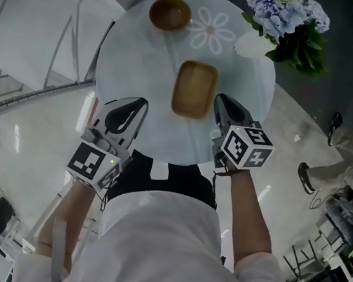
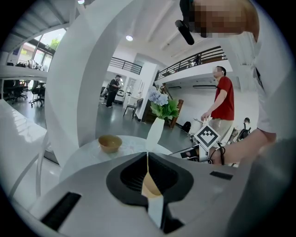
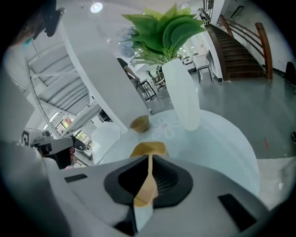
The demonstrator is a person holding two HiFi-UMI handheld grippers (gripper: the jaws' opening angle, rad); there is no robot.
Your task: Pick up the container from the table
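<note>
**Container on table, not yet gripped; both grippers closed**

The container (image 1: pixel 194 89), a shallow rectangular wooden dish, lies flat near the middle of the round white table (image 1: pixel 133 53). It is apart from everything else on the top, which leaves its long sides free for a grasp.

The right gripper (image 1: pixel 223 103) sits just beside the container's right edge with its tip pointing along that side. This suggests it is the one lined up for the pick. Its jaws are pressed together with nothing between them. In my judgement they must part before they can take the rim.

The left gripper (image 1: pixel 138 104) hangs over the table's near left part, well apart from the container. Its jaws are likewise together and empty, and it appears to be on standby.

At the far side stand a round wooden bowl (image 1: pixel 169 13) and a white vase (image 1: pixel 252 45) of blue flowers. Both are clear of the approach.

Limits of view:
- No view settles whether the right tip touches the container rim.
- In the right gripper view the gripper's own body covers the container's (image 3: pixel 148 149) near end.
- The left gripper view does not show the container at all, only the bowl (image 2: pixel 110 143) and the vase (image 2: pixel 155 134).
- In the head view the person's torso cuts off the table's near edge.
</note>
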